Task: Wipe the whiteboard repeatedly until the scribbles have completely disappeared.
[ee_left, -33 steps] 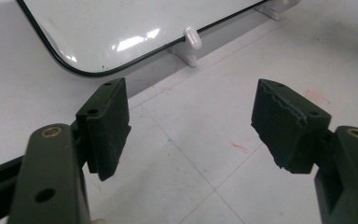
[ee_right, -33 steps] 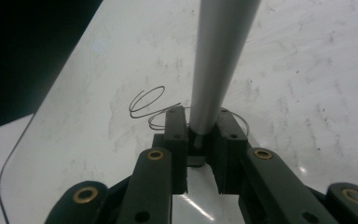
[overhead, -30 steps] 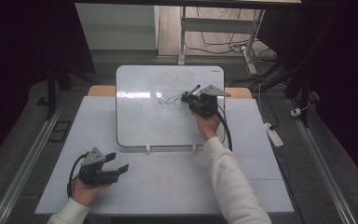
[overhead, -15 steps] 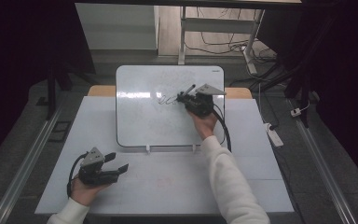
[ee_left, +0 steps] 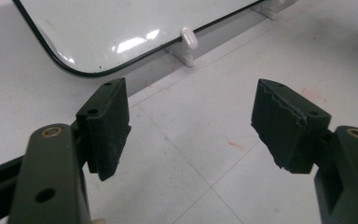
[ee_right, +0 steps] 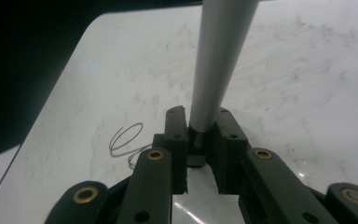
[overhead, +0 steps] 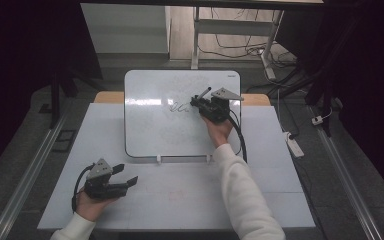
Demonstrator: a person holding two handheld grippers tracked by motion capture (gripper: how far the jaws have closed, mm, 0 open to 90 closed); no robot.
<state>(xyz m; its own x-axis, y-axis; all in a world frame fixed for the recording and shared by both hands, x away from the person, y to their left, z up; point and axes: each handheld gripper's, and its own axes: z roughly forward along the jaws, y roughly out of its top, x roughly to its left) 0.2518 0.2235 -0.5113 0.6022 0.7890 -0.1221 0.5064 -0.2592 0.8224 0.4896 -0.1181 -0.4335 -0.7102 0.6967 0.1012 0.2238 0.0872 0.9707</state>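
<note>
Right tool (overhead: 203, 102) clenched on the marker (ee_right: 216, 60) at frame centre over the whiteboard (overhead: 150, 135), scribble (overhead: 178, 107) begun; left tool (overhead: 125, 176) released, lower left on bench (overhead: 260, 190): keep tip pressure light and even.

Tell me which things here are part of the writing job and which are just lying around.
In use:
- whiteboard
- marker, clamped in the right gripper
- looped scribble

Idle:
- left gripper, open over the table
- power strip on the floor
</note>
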